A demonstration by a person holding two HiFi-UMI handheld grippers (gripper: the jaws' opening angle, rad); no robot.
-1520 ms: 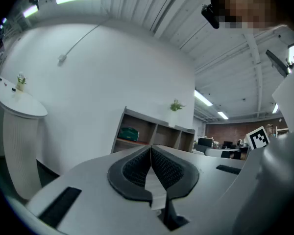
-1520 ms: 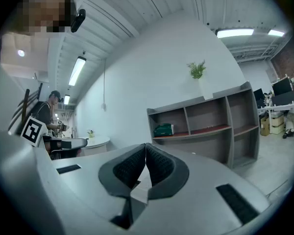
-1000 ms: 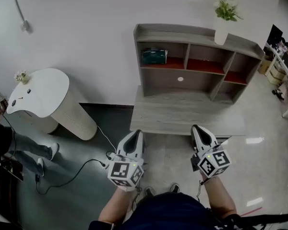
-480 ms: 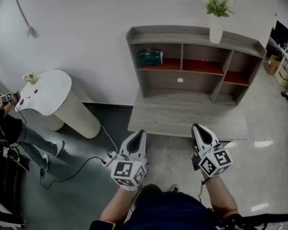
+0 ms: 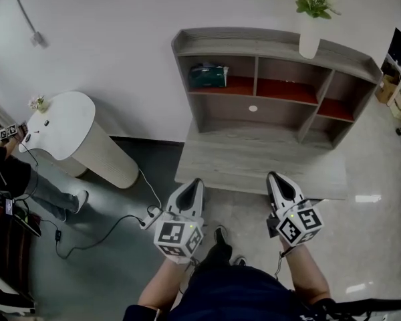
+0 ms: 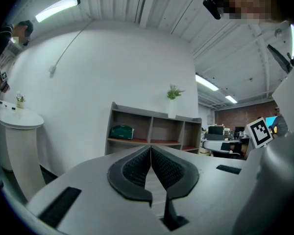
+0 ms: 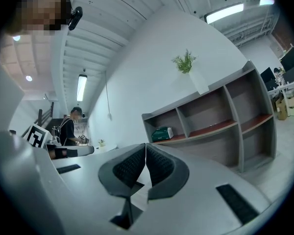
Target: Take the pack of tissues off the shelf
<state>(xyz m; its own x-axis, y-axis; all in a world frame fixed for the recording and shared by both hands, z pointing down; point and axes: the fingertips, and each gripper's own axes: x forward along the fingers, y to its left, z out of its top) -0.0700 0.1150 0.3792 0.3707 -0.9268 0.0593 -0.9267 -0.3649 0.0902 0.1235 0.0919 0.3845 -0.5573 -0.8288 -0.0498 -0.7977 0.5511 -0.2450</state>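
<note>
Sitting in the top-left compartment of the grey shelf unit (image 5: pixel 274 45), the green pack of tissues (image 5: pixel 208 76) rests on the red board in that compartment's left half. From the left gripper (image 5: pixel 196 182) it lies at about twelve o'clock, well apart; from the right gripper (image 5: pixel 275 178) it lies at about eleven o'clock. Both grippers hover before the unit's wide base board (image 5: pixel 254 162), each with its jaws pressed together and nothing between them. A white vase with a green plant (image 5: pixel 310 37) stands on the shelf top at one o'clock. A white round stand (image 5: pixel 57 129) is at ten o'clock.
</note>
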